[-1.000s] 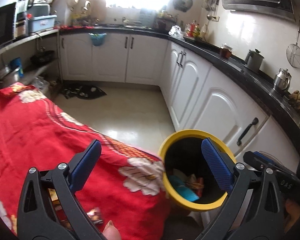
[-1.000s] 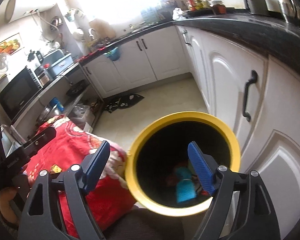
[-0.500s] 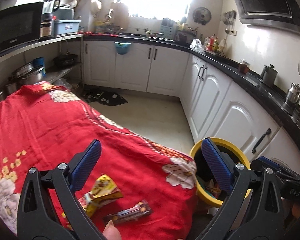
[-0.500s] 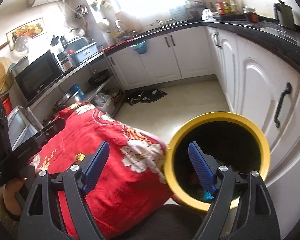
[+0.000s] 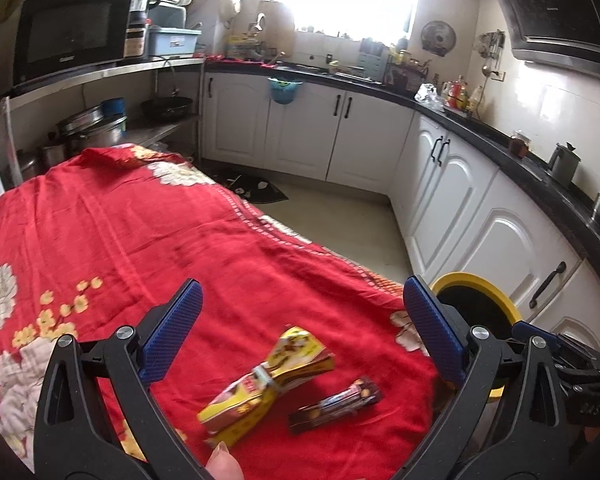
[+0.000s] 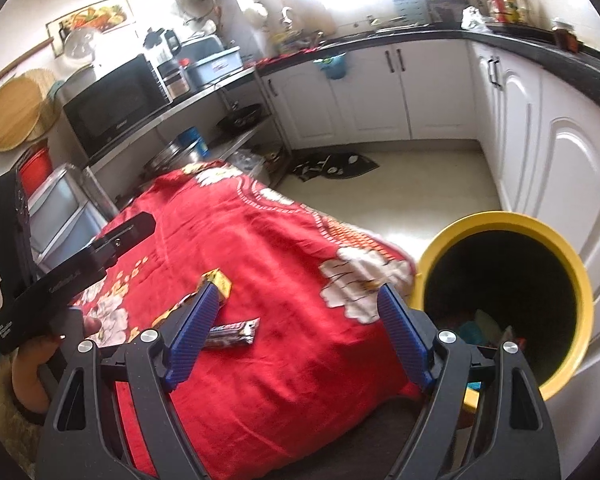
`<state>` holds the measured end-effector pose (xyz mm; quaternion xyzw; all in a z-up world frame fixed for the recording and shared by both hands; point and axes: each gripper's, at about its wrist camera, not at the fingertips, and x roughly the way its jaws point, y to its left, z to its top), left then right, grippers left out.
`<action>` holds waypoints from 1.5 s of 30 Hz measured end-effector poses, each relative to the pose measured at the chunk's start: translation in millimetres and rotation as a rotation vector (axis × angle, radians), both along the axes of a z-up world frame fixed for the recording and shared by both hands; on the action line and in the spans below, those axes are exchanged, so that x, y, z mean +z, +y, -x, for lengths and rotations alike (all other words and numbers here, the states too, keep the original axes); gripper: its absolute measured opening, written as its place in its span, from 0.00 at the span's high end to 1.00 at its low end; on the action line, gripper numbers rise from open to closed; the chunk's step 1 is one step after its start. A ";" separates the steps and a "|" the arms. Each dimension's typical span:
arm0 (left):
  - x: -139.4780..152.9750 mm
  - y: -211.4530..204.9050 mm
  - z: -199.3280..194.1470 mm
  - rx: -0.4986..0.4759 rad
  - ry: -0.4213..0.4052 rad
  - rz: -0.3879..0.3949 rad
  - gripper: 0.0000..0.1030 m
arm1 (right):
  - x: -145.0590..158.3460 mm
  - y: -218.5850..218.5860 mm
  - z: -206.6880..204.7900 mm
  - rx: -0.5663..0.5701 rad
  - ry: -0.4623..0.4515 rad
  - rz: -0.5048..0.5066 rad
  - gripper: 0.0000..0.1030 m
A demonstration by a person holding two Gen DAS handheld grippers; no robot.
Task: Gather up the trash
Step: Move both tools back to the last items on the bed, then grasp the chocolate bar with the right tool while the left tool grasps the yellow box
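So the desk (image 5: pixel 100 220) has a red flowery cloth (image 5: pixel 228 264) over it, and two bits of trash sit at the near end: a crumpled yellow wrapper (image 5: pixel 266 384) with a dark snack-bar wrapper (image 5: pixel 334 404) just right of it.

You are looking at two wrappers lying low in the frame: one yellow snack wrapper (image 5: pixel 268 384) and one dark bar wrapper (image 5: pixel 334 404). One yellow-rimmed bin (image 6: pixel 500 304) is standing lower right, one microwave (image 5: pixel 70 34) is sitting upper left.
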<state>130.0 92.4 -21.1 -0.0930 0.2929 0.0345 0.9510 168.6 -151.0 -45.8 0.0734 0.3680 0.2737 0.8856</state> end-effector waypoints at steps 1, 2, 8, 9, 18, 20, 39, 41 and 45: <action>-1.7 3.5 1.4 0.006 0.005 -0.001 0.10 | -1.7 4.2 0.8 0.007 0.003 0.004 0.23; -2.8 6.3 2.6 0.009 0.008 -0.001 0.10 | -3.3 8.2 0.8 0.015 0.009 0.008 0.23; -11.3 18.5 8.9 0.015 0.030 -0.014 0.10 | -13.5 28.9 2.2 0.059 0.032 0.026 0.24; -13.0 20.3 9.8 0.015 0.035 -0.017 0.10 | -14.8 31.6 2.2 0.066 0.036 0.028 0.24; -35.1 35.9 13.3 -0.024 0.099 -0.026 0.10 | -34.0 55.5 -3.8 0.129 0.110 0.037 0.33; -42.6 39.3 12.7 -0.045 0.116 -0.032 0.10 | -41.4 62.6 -6.7 0.149 0.134 0.050 0.37; -88.6 26.1 -2.9 -0.240 0.277 -0.059 0.40 | -74.2 84.7 -25.7 0.208 0.265 -0.003 0.88; -92.9 24.2 -5.1 -0.247 0.294 -0.064 0.49 | -72.8 81.8 -24.7 0.209 0.259 -0.006 0.89; -97.5 19.9 -6.7 -0.258 0.311 -0.078 0.66 | -68.6 74.7 -22.1 0.204 0.239 -0.009 0.91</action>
